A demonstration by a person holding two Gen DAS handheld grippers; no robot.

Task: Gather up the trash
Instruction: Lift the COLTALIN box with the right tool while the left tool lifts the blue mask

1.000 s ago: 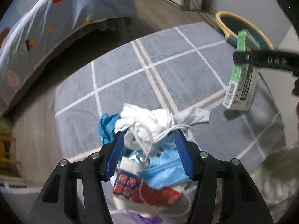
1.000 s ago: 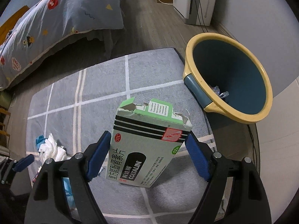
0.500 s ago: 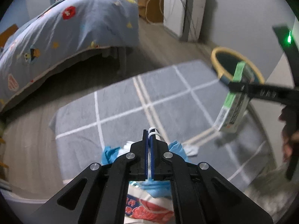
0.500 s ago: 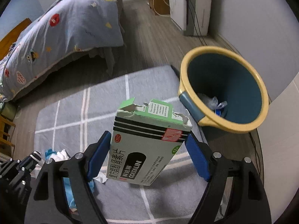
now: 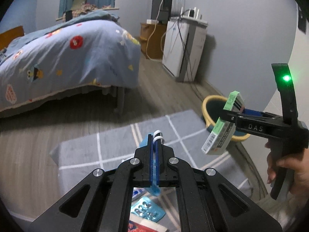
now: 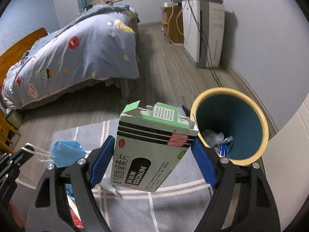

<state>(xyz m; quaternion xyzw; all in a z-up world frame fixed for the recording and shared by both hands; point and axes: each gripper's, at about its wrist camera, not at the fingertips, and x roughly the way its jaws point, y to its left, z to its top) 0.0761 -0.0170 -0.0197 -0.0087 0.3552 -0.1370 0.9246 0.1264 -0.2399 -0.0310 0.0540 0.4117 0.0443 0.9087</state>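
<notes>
Holding two pieces of trash clear of the grey rug with pale grid lines (image 6: 170, 208), both within reach of the round bin with yellow rim and dark teal inside (image 6: 262, 123).

Right gripper (image 6: 152, 160): jaws spread wide, pinching the torn-open green and white cardboard medicine box with black bands (image 6: 150, 152) across its broad faces. Box tilted, ragged flap end uppermost, near the bin's rim in the right wrist view. Judged light and probably near empty; walls stiff along the edges but likely to buckle if squeezed mid-panel. Glossy print, so possibly slippery against the blue pads. Best hold: low on the body, away from the torn flaps, as gripped now.

Left gripper (image 5: 154, 147): jaws pressed together on the crumpled light blue disposable face mask with white ear loops (image 6: 65, 153). Loops poking out above the tips, blue fabric hanging below. Soft, floppy, almost weightless; nothing to break, but liable to drape, swing and snag a loop on the jaws at release. Pinch on bunched fabric judged safer than on a loop alone.

Blue blister pack (image 5: 147, 209) and red and white wrapper (image 5: 143, 227) lying below the left gripper, not yet collected. Some crumpled waste already in the bin.
</notes>
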